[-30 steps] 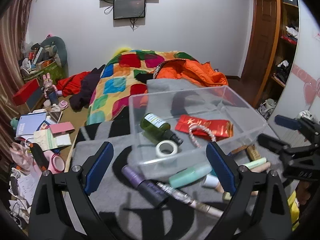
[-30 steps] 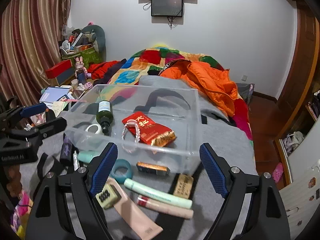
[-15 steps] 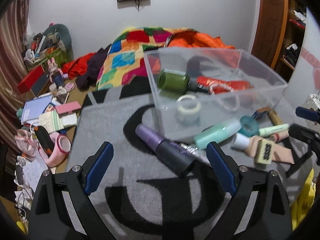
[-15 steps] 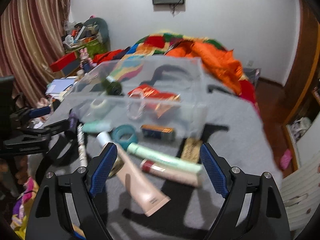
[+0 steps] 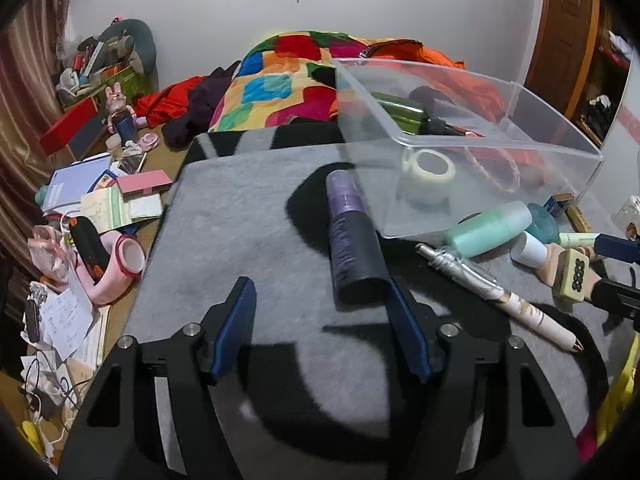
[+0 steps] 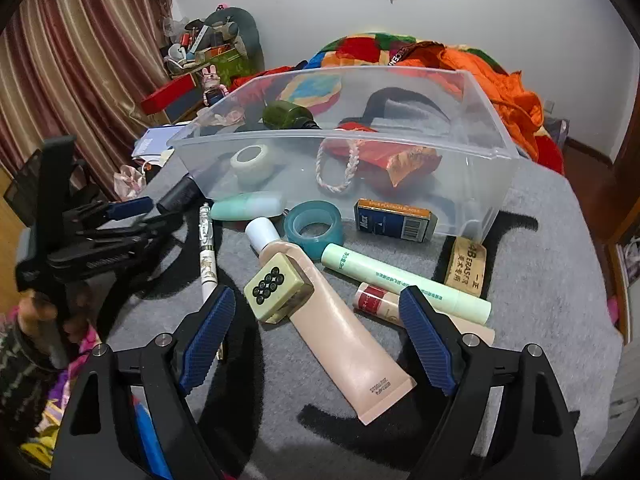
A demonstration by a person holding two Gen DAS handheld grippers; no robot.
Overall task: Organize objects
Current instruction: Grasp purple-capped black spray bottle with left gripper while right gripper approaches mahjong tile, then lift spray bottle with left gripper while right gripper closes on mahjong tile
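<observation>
Left gripper (image 5: 322,324): its 2 blue-padded fingers have just been closing; the black end of the dark purple cylindrical bottle (image 5: 351,238) lies against the right pad, a gap shows at the left pad, so nothing is gripped.
Purple bottle: lies on the grey and black mat (image 5: 240,240), just in front of the bin's left corner.
Right gripper (image 6: 318,330): jaws spread wide, empty, over the beige squeeze tube with a white cap (image 6: 332,320); neither pad touches it.
Mahjong tile: a cream tile with dark dots (image 6: 278,286) rests tilted on the tube's upper part.
Clear plastic bin (image 6: 492,184): stands on the mat; inside lie a dark green bottle (image 6: 290,116), a white tape roll (image 6: 254,162), a red foil packet (image 6: 384,156) and a braided white and pink cord (image 6: 340,168).
In front of the bin: a mint green bottle (image 6: 248,206), a teal tape roll (image 6: 314,226), a blue and orange box (image 6: 394,220), a pale green tube (image 6: 404,282), a red-labelled tube (image 6: 378,300), a tan eraser (image 6: 466,266) and a white patterned pen (image 6: 208,256), all on the mat.
Background: a patchwork quilt (image 5: 280,76) and orange jacket (image 6: 492,72) behind the bin.
</observation>
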